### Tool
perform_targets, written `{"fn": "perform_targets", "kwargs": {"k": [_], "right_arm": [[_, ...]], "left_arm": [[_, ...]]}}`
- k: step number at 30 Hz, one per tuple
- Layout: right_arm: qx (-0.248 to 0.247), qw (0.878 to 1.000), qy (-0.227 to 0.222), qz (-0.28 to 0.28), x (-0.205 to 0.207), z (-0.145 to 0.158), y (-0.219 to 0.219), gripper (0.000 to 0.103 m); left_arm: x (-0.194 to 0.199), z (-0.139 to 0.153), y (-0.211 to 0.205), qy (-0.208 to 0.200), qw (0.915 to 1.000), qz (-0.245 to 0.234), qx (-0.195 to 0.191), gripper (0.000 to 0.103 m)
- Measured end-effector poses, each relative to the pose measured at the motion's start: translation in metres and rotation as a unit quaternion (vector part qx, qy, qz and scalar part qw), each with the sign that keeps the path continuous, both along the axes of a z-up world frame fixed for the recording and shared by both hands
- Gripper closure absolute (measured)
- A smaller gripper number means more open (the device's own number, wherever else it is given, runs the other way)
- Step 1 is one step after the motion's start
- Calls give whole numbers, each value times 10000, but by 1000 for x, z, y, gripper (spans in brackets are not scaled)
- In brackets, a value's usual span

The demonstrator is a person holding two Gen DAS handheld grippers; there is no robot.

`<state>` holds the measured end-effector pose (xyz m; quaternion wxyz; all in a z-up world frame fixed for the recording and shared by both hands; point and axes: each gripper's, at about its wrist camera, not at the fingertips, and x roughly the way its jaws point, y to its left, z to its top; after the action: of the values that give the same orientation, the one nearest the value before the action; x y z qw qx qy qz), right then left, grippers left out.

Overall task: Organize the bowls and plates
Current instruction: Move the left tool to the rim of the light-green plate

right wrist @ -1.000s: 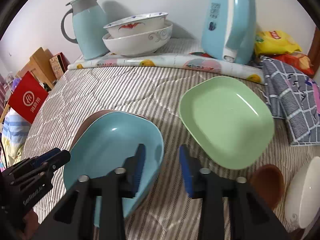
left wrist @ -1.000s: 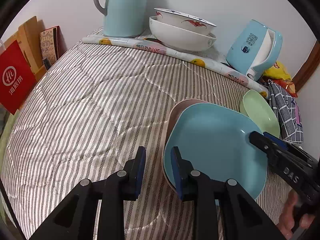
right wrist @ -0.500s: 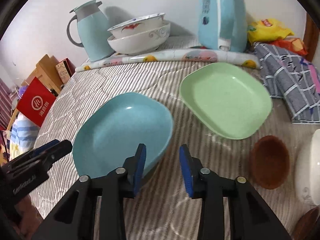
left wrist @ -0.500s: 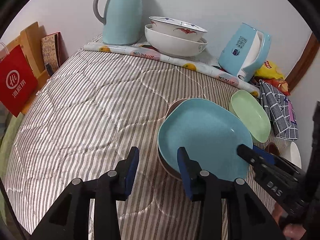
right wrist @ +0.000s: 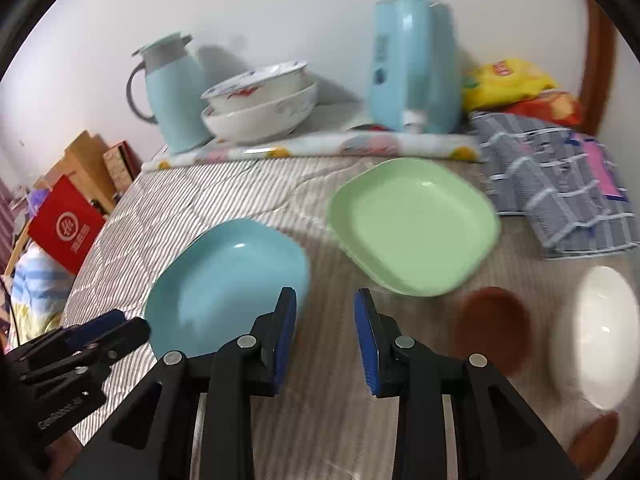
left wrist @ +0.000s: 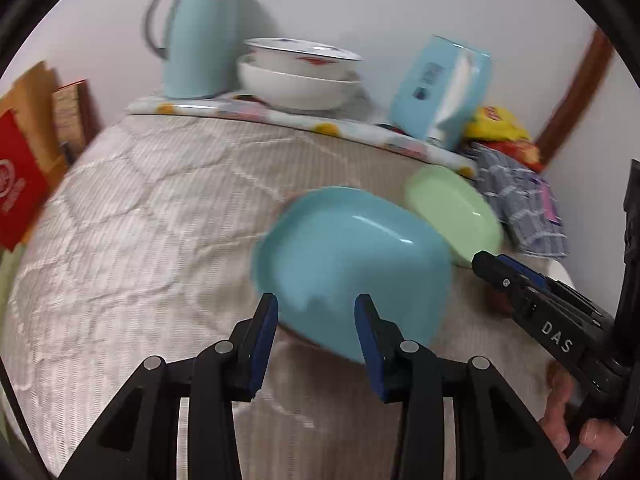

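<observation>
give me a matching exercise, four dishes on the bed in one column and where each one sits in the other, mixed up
Things:
1. blue plate
2. green plate
3. brown bowl
4. patterned bowl

Places:
A. nested in a white bowl by the jug
B. in front of the folded checked cloth's left edge
C. on the striped quilt, nearest the left hand-held gripper
D. between the green plate and a plain white bowl

Pairs: 1-C, 2-B, 3-D, 4-A

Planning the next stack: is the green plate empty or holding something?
Empty: the green plate shows a bare inside, nothing resting in it.
</observation>
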<state>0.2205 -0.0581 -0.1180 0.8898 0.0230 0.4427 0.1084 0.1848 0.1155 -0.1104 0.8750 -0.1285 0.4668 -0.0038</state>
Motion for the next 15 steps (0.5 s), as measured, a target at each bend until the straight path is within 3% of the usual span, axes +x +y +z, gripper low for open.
{"fn": "perform_targets", "kwargs": {"k": [4, 12, 15], "right_arm": [[-80, 9994, -117, -316, -15, 14, -33, 72], [-137, 9952, -259, -936, -38, 31, -91, 72], [-49, 9937, -234, -1098, -39, 31, -105, 72]], "left_arm": [[12, 0, -26, -75, 9992, -366, -166, 60], [38, 9, -82, -297, 9920, -1118, -505, 61], [45, 10, -96, -338, 9899, -1291, -470, 62]]}}
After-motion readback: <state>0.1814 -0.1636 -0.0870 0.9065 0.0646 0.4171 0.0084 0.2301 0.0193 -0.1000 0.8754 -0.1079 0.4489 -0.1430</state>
